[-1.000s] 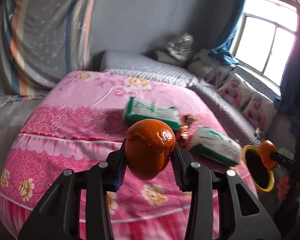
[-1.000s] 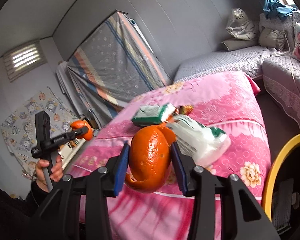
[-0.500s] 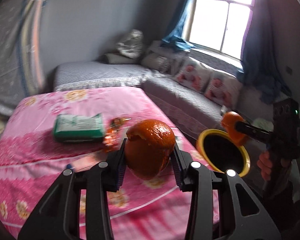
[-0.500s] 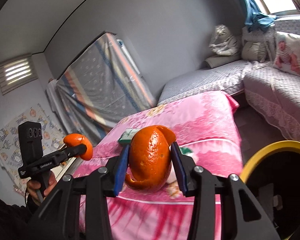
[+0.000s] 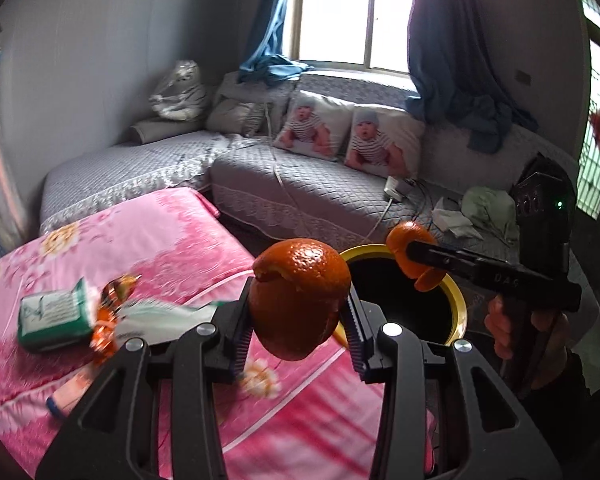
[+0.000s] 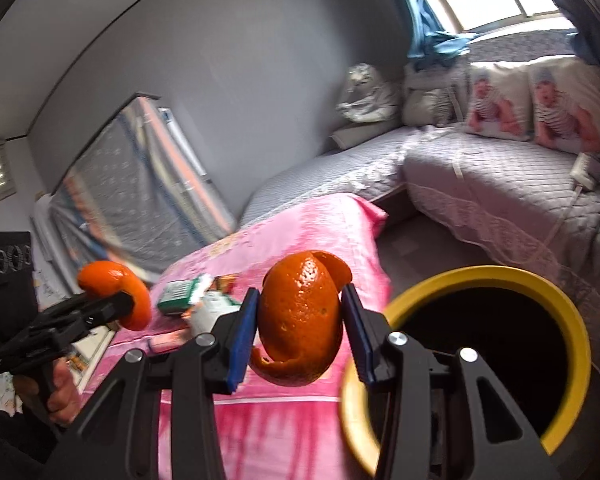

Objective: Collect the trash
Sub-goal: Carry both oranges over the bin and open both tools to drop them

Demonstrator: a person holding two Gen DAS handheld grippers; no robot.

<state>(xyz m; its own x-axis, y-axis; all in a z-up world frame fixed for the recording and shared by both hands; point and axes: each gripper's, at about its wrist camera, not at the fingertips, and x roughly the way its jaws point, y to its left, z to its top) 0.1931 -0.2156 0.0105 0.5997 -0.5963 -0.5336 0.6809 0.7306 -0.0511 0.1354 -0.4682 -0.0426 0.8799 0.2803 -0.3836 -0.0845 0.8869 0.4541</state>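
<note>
Peel in both tools: my left gripper (image 5: 298, 314) pinches an orange peel (image 5: 300, 300) between its pads, and my right gripper (image 6: 300, 326) clamps a second peel (image 6: 300, 320) the same way. I see the yellow-rimmed bin (image 6: 568, 320) just right of the right one, beside the pink bed (image 5: 172, 232). On the bed lie a green packet (image 5: 52, 314) and crumpled wrappers (image 5: 112, 312). Neither peel touches the bin

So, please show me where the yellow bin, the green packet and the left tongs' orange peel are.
yellow bin (image 6: 496, 274): right wrist view, far rim.
green packet (image 5: 54, 314): left wrist view, top face.
orange peel (image 5: 300, 300): left wrist view, outer skin.
</note>
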